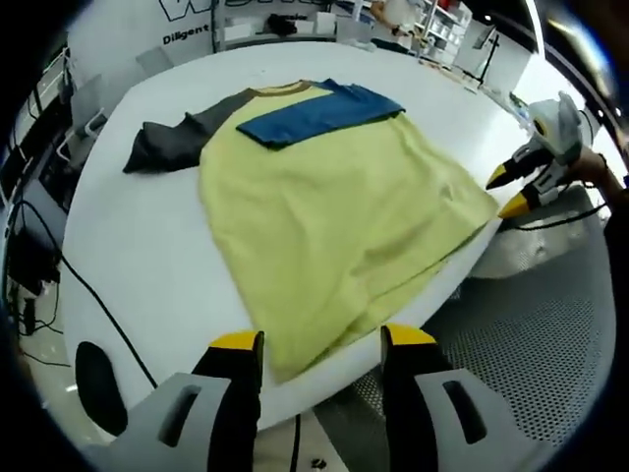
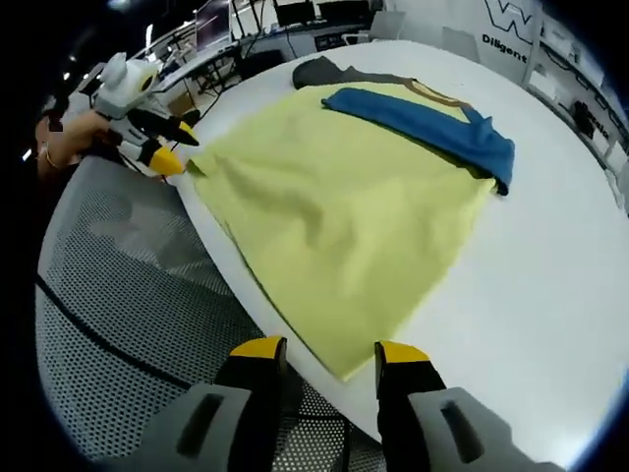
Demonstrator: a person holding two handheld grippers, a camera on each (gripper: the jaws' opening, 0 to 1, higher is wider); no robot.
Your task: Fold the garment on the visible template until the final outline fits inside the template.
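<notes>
Readable on the white back wall in the left gripper view: "Diligent", cut off, beneath part of a large logo. Same word on the wall in the right gripper view.

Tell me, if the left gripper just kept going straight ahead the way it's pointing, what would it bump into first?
Most likely the hem corner of the yellow shirt, which hangs at the white table edge just ahead of the open left gripper. Depth is hard to judge, so it might brush the table edge at nearly the same moment.
</notes>
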